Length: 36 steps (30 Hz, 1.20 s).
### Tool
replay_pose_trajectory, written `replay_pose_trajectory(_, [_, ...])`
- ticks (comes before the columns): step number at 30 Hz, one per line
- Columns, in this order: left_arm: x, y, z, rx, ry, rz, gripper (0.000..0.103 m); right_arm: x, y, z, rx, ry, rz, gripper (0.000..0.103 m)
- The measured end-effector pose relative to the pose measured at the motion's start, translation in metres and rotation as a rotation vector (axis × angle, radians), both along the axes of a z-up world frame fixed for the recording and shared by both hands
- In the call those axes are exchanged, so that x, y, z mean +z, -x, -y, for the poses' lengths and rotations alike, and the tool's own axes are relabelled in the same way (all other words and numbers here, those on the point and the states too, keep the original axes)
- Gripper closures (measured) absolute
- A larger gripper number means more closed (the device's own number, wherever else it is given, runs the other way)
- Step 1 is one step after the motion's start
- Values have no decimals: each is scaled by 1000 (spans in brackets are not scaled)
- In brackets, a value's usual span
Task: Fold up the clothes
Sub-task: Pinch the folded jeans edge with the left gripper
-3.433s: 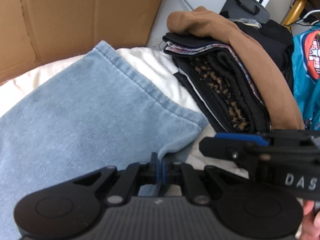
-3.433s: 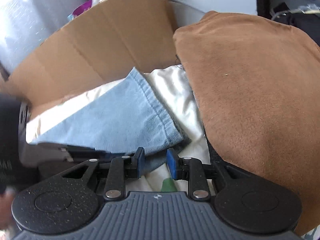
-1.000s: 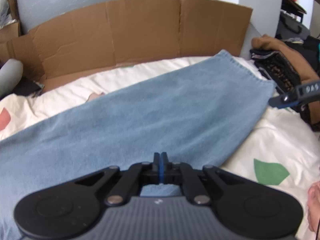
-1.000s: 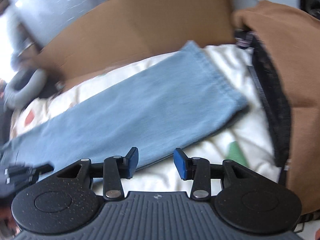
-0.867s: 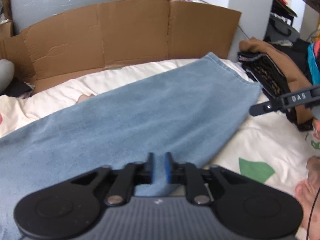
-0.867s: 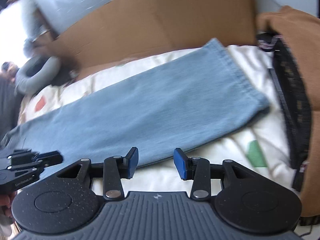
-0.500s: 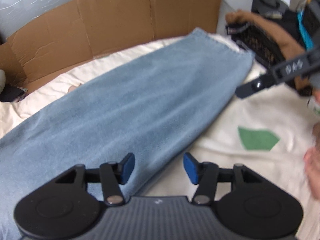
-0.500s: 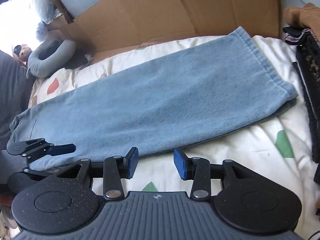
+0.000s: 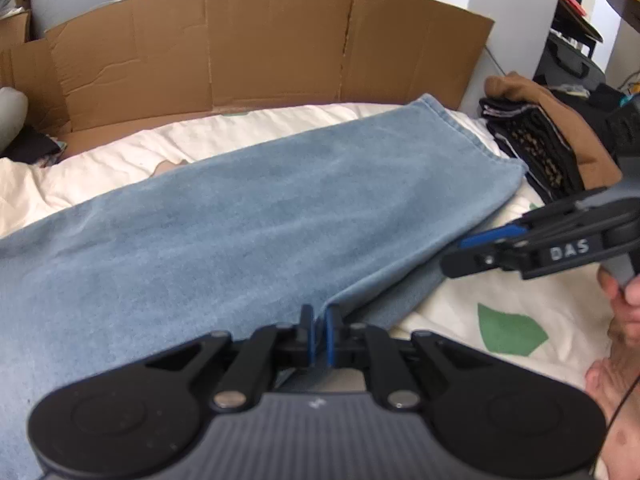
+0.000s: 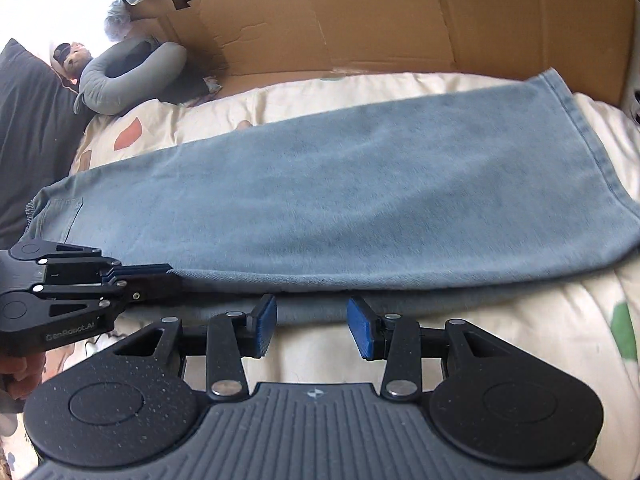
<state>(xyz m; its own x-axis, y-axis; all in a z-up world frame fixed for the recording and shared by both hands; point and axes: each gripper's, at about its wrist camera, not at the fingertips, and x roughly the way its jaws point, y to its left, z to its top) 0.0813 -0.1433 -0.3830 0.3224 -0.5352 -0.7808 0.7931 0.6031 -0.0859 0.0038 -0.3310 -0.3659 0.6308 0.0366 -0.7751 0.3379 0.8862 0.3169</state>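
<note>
On the bed (image 10: 500,332), across a cream sheet printed with green and orange shapes, light blue jeans (image 10: 360,208) lay folded lengthwise, hem toward 2 o'clock and waist toward 9 o'clock in the right wrist view. The left tongs (image 9: 318,334) were pinched on the near edge of the denim. The right tongs (image 10: 312,326) stood wide apart, holding nothing, just short of that same edge. "DAS" was legible on the side of the right tongs, "GenRobot.AI" on the left. A cardboard sheet (image 9: 248,44) stood behind at 12 o'clock, and a pile of folded clothes (image 9: 548,140) sat at 2 o'clock.
</note>
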Motion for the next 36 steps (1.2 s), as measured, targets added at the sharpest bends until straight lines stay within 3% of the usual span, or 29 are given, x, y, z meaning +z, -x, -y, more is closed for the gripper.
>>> replay_pose_trajectory(8, [-2,1,-1,11,6,3,99,-7,-25,-3,0,57,-8,56])
replay_pose_trajectory(11, [-5,2,-1,7,2,-3,99,-16,-29,-4,20,73,-54,57])
replay_pose_trajectory(19, [-21,14,2,-36,-46,-4,99,-25,-19,-9,61,119,-84,58])
replay_pose_trajectory(27, [-30,17,4,-56,-72,5,98,-13,-4,2,16,155,-77,58])
replay_pose_trajectory(30, [-25,18,1,-66,-78,3,92,-13,0,5,7,144,-91,58])
replay_pose_trajectory(32, [-21,19,-2,-71,-77,-4,71,-11,3,5,10,135,-91,58])
replay_pose_trajectory(33, [-17,20,-6,-63,-71,2,51,-10,4,5,12,131,-90,58])
replay_pose_trajectory(34, [-13,21,-10,-52,-65,10,42,-9,6,5,15,125,-87,58])
replay_pose_trajectory(36, [-9,20,-20,-31,-67,8,42,-6,8,3,19,106,-77,58])
